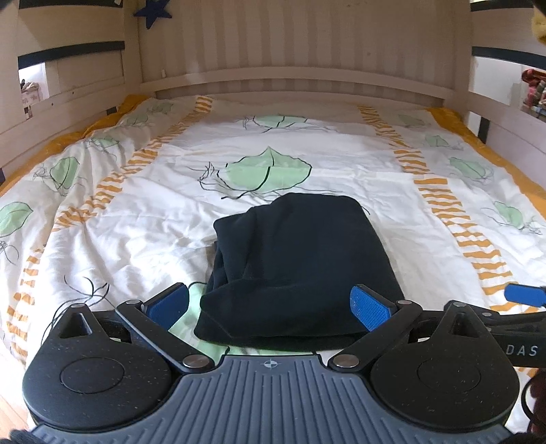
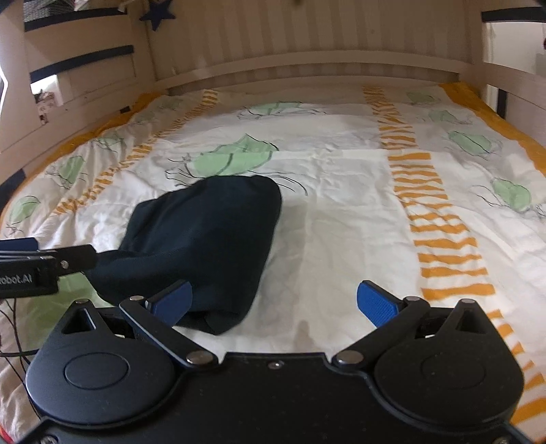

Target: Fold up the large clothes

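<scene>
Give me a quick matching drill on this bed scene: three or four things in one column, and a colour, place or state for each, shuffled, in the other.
Things:
1. dark garment
2. left gripper
3. duvet
4. star

Descriptions:
A. hangs on the frame, top left
B. white with green leaves and orange stripes
C. jaws open, straddling the near edge of the cloth
D. folded into a bundle on the bed

Pairs: 1-D, 2-C, 3-B, 4-A

A folded garment lay on the bedspread, headboard behind it, with both grippers near its front edge
</scene>
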The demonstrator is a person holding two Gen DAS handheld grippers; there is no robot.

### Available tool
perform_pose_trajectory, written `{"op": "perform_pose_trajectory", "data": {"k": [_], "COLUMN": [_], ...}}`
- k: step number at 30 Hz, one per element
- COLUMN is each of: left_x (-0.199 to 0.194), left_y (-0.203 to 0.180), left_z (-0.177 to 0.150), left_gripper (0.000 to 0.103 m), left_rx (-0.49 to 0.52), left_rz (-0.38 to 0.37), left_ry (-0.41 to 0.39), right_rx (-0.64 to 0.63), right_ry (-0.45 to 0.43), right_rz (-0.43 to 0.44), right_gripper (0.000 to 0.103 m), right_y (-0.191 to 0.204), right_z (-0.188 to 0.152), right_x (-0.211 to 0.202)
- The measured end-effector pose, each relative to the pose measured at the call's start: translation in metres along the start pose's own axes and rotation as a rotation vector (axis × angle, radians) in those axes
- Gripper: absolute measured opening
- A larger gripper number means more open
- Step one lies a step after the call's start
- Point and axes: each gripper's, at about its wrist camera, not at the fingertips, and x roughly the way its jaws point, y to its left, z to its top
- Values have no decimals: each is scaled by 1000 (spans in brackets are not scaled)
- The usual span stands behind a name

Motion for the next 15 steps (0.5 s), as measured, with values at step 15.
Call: {"op": "perform_pose_trajectory", "data": {"k": [15], "left_x": [5], "left_y": [8], "left_z": [-8], "left_gripper": [102], "left_rx": [-51], "left_rz": [-16], "left_ry": [66], "right_rx": [56], "right_ry": [48], "right_rz": [46], "right_gripper": [102], "right_y": [0], "right_z": [-3], "right_x": [-11]}}
